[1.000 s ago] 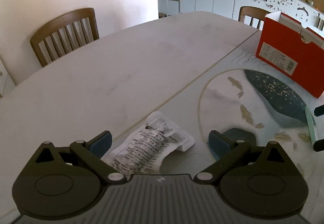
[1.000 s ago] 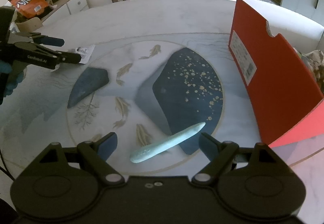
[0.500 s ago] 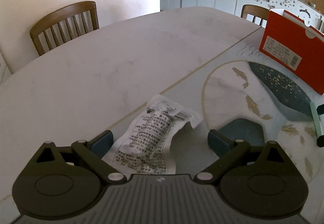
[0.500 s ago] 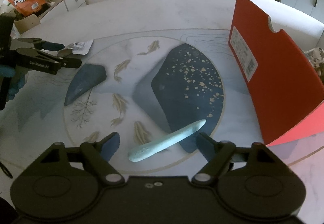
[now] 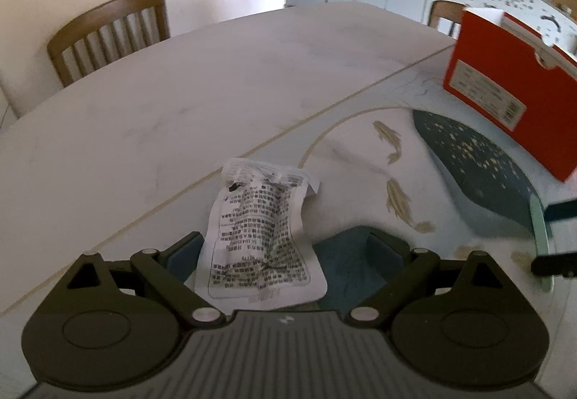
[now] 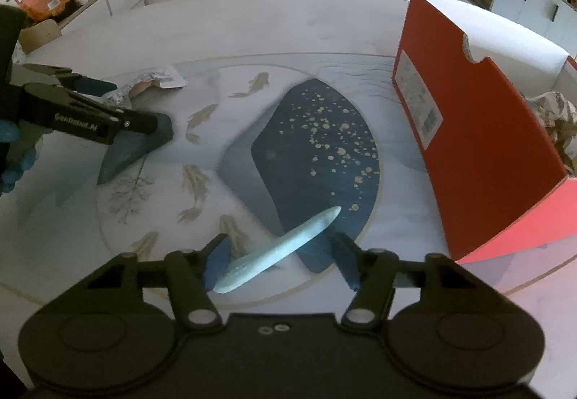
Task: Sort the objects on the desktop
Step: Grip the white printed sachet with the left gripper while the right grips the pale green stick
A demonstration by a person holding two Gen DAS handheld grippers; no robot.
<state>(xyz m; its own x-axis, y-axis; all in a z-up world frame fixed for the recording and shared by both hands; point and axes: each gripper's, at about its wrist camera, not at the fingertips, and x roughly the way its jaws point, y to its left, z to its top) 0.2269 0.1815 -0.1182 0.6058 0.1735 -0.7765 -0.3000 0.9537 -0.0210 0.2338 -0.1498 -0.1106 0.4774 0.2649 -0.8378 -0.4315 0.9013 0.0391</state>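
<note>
Crumpled printed sachet point(image 5: 258, 233) lies flat; pale-green stick point(image 6: 279, 251) lies diagonally

left gripper point(image 5: 288, 251): angled down toward the table, jaws wide, pads apparently touching nothing | right gripper point(image 6: 281, 260): angled down, jaws closing, partly apart | blue-gloved hand point(image 6: 14, 154): holding left gripper

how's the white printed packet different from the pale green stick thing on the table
The white printed packet is a flat, crinkled pouch covered in black text; the pale green stick is slim, smooth, unprinted and tapers to a point. The packet lies near the edge of the patterned mat, between the left gripper's wide jaws; the stick lies slantwise, partly on the mat's dark blue patch, between the right gripper's closing jaws. Both rest on the mat, ungripped.
</note>
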